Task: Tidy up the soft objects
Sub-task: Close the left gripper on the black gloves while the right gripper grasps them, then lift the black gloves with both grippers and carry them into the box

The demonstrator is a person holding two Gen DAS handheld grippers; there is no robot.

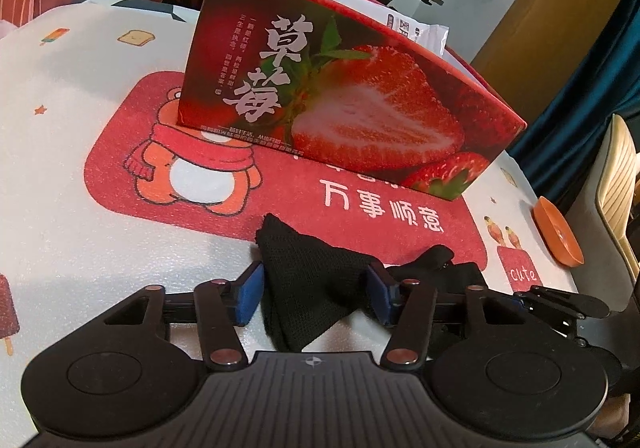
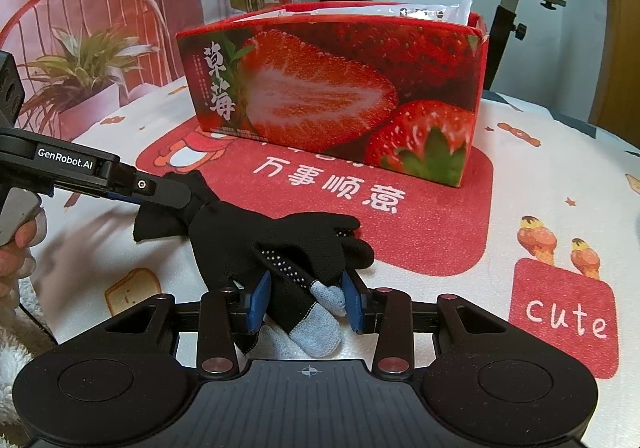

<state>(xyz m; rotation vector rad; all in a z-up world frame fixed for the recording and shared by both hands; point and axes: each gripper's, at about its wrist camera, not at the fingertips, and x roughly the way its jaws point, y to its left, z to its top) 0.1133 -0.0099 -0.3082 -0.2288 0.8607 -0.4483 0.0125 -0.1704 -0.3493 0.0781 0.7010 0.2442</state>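
Glove lies between both parted claws, strawberry box just behind.

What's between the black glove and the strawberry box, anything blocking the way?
Nothing visible. The black glove lies on the red mat in front of the strawberry box, with only bare mat between them. White packets already sit in the box's open top, partly filling it.
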